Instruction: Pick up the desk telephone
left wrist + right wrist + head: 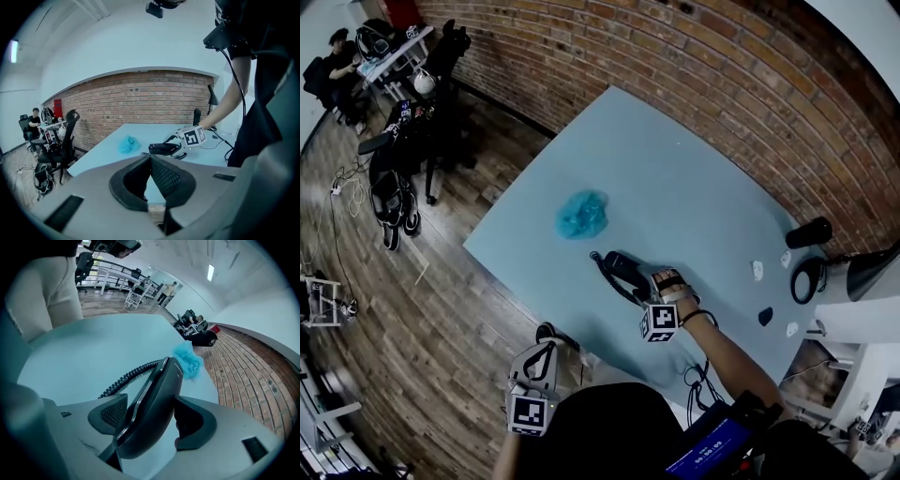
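Bench (675, 169): pale blue, matte, smooth top, with a red brick wall (675, 56) along its far side and a wood-plank floor (441, 309) below. Telephone handset (154, 404): black moulded plastic, long and gently curved, with a satin finish, a thin lighter seam along one edge and small print near the far end that is too small to read. A black coiled cord (126, 377) runs from its far end toward 10 o'clock across the bench. No telephone base can be made out. In the head view the handset is at 5 o'clock of a teal crumpled wad (582, 214), which is thin and crinkly, near the bench's front edge. Right hand-held gripper (152, 403): approach is from 5 o'clock of the handset, jaws spread wide, handset tilted between them, mesh-textured pad exposed on one side, dark gap on the other, so no firm pinch is seen. Whether the handset rests on the bench cannot be told. Left hand-held gripper (150, 158): grey shell, jaw tips pressed together on nothing, held off the bench edge at 7 o'clock of the handset. A black cylinder (809, 232) stands at 3 o'clock on the bench.
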Available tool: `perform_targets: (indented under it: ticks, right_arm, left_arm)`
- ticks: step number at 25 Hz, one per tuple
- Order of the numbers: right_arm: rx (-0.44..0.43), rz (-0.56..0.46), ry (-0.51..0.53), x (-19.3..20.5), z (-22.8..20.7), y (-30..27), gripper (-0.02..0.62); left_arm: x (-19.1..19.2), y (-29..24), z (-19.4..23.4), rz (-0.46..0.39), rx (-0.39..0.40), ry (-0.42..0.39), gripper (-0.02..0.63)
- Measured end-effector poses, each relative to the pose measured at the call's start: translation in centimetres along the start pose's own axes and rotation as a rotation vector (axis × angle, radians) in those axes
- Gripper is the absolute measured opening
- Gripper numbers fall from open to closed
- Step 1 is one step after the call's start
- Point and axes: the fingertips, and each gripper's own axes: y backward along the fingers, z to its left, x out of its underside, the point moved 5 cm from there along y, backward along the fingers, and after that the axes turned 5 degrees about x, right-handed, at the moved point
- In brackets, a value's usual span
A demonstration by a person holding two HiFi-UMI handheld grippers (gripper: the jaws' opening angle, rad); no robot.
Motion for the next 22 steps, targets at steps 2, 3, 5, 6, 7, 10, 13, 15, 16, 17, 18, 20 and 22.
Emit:
perform_targets:
  ticks: [2, 3, 5, 6, 7, 10, 13, 15, 16, 17, 18, 20, 22]
  right_arm:
    - [-0.012, 0.006, 0.011, -0.4, 0.0, -0.3, 0.293]
    - [-0.016, 0.011, 0.008, -0.5, -0.1, -0.4, 0.293]
    - [-0.021, 0.013, -0.018, -0.3, -0.4, -0.5, 0.293]
    - [-0.023, 0.004, -0.038, -0.2, -0.5, -0.6, 0.293]
    - [-0.027, -0.009, -0.057, -0.1, -0.6, -0.6, 0.293]
    - [-0.046, -0.037, -0.085, 0.0, -1.0, -0.7, 0.295]
    - [-0.049, -0.039, -0.088, -0.1, -1.3, -0.9, 0.296]
    - [-0.052, -0.035, -0.113, 0.1, -1.4, -1.0, 0.296]
    - [-0.056, -0.033, -0.126, 0.2, -1.6, -1.1, 0.296]
    - [-0.060, -0.030, -0.132, 0.3, -1.7, -1.2, 0.298]
    - [-0.062, -0.027, -0.129, 0.2, -1.8, -1.3, 0.298]
    - [-0.062, -0.019, -0.107, 0.0, -1.9, -1.5, 0.299]
    - [-0.062, -0.006, -0.097, 0.1, -2.0, -1.7, 0.304]
  left_arm:
    - [-0.1, 0.4, 0.1, 0.010, -0.006, -0.003, 0.020]
    - [-0.2, 0.5, 0.1, 0.016, -0.007, -0.007, 0.020]
    - [-0.3, 0.7, -0.1, 0.020, -0.005, -0.012, 0.020]
    - [-0.3, 0.7, -0.2, 0.016, -0.004, -0.010, 0.020]
    - [-0.2, 0.7, -0.2, 0.009, -0.005, -0.007, 0.020]
    - [-0.3, 1.0, 0.0, -0.015, -0.017, 0.031, 0.020]
    - [-0.4, 1.2, 0.2, -0.009, -0.030, 0.053, 0.020]
    - [-0.2, 1.2, 0.2, -0.013, -0.035, 0.052, 0.020]
    - [-0.1, 1.2, 0.2, -0.016, -0.037, 0.053, 0.020]
    - [0.0, 1.3, 0.3, -0.015, -0.040, 0.058, 0.020]
    - [0.1, 1.5, 0.4, -0.014, -0.046, 0.064, 0.020]
    - [0.3, 1.7, 0.6, -0.018, -0.055, 0.070, 0.020]
    - [0.6, 1.8, 0.7, -0.015, -0.057, 0.073, 0.020]
